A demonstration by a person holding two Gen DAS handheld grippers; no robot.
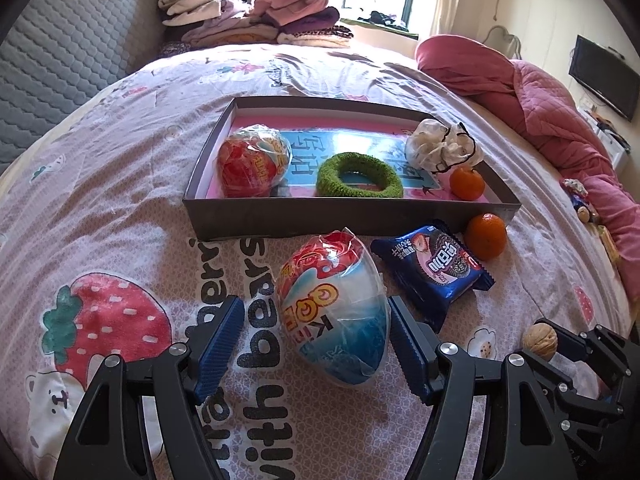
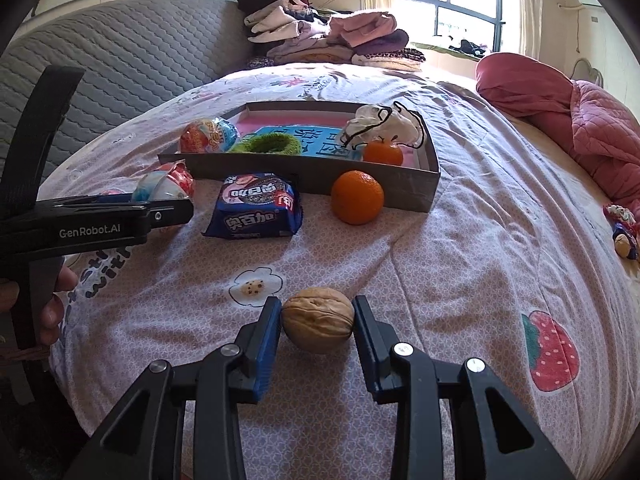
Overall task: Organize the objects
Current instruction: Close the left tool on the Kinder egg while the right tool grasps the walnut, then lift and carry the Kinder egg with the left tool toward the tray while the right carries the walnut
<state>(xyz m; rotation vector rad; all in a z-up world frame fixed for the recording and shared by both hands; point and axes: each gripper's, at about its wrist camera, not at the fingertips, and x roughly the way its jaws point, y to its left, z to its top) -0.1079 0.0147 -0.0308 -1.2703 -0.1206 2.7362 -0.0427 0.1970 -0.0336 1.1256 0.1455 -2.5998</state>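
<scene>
Down at the bottom of the left wrist view, the left gripper [image 1: 316,344] is standing wide open around a wrapped toy egg [image 1: 334,312] lying on the bedsheet [image 1: 120,168]. Its right pad looks to be just meeting the wrapper, while a clear gap is showing between the egg and the left pad, so nothing is being gripped there.

At the bottom centre of the right wrist view, the right gripper [image 2: 316,322] is clamping a walnut [image 2: 318,322] between its two blue pads, both pads pressing against the shell. The walnut is sitting low over the sheet, just below a printed flower with a cookie centre.

Toward the middle of both frames a shallow grey box [image 1: 248,220] is resting on the bed. Inside it a second wrapped egg [image 1: 254,166] is lying at the left end, a green knitted ring [image 1: 358,176] is sitting in the centre, and a white crumpled bag [image 1: 438,144] with a black cord is filling the right end, with a small orange [image 1: 467,183] right beside it.

Outside the box, against its near right corner, a larger orange [image 2: 357,197] is sitting on the sheet. A blue cookie packet [image 2: 256,212] is lying just left of it, between that orange and the egg. At the left edge of the right wrist view, a person's hand [image 2: 50,300] is holding the left gripper's handle.
</scene>
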